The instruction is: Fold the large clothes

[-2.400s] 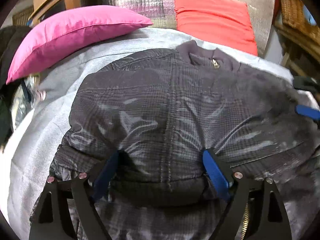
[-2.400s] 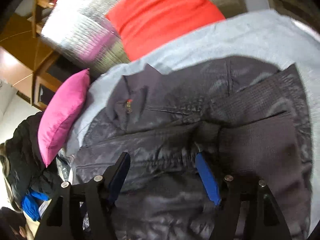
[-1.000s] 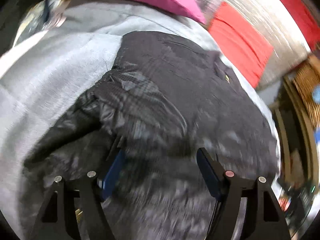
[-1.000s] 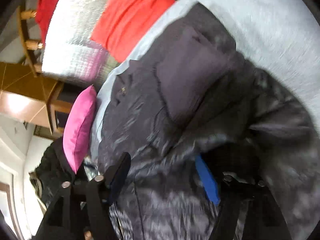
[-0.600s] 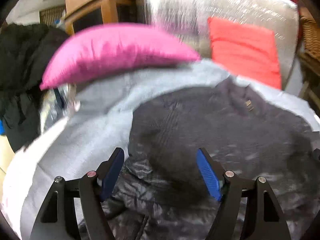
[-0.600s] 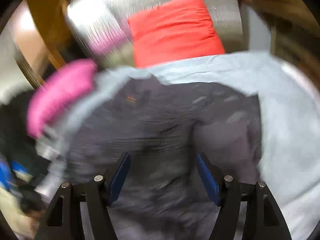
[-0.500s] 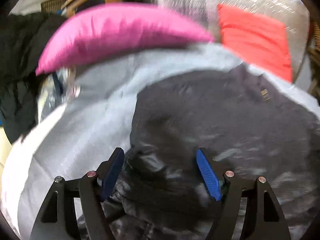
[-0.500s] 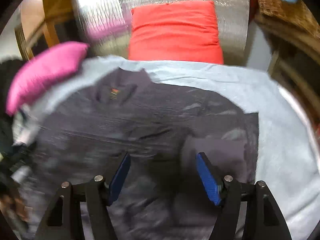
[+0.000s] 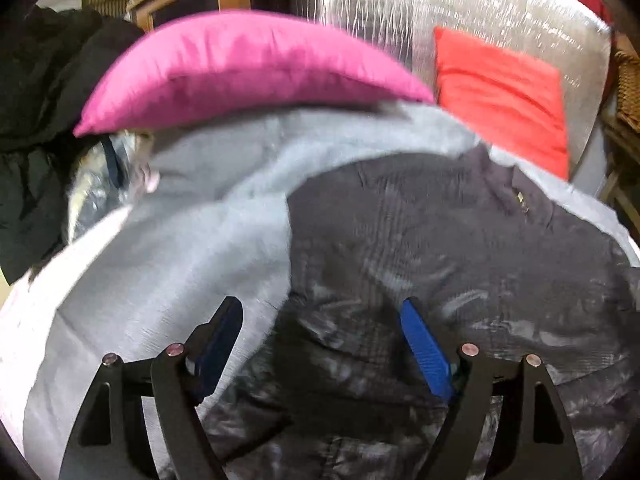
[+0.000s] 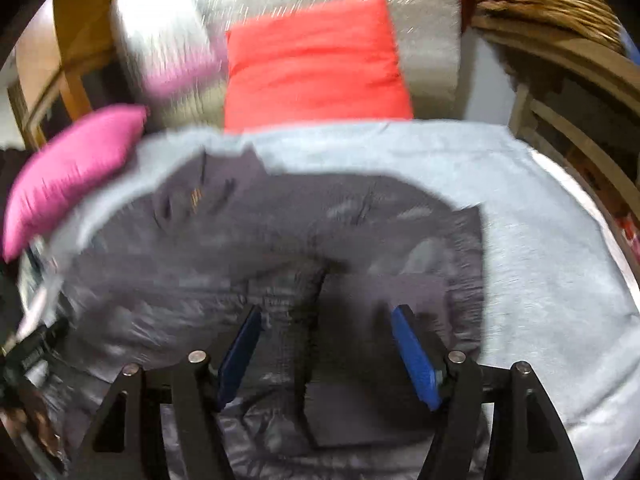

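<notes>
- Our left tool (image 9: 320,340) is opening over the jacket's (image 9: 440,248) left edge, gripping nothing.
- Jacket lies mid-blanket (image 10: 540,240), sleeves folded inward; we judge the bottom-to-collar fold remains.
- Right tool (image 10: 324,344) gapes, empty.

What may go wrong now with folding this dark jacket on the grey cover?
1. The jacket looks slippery and puffy, so its folded-in side may spring open again.
2. The left gripper is opening with its jaws over the jacket's edge and the grey cover; closing there might pinch the cover too.
3. The pink cushion lies near the jacket and could get in the way.
</notes>
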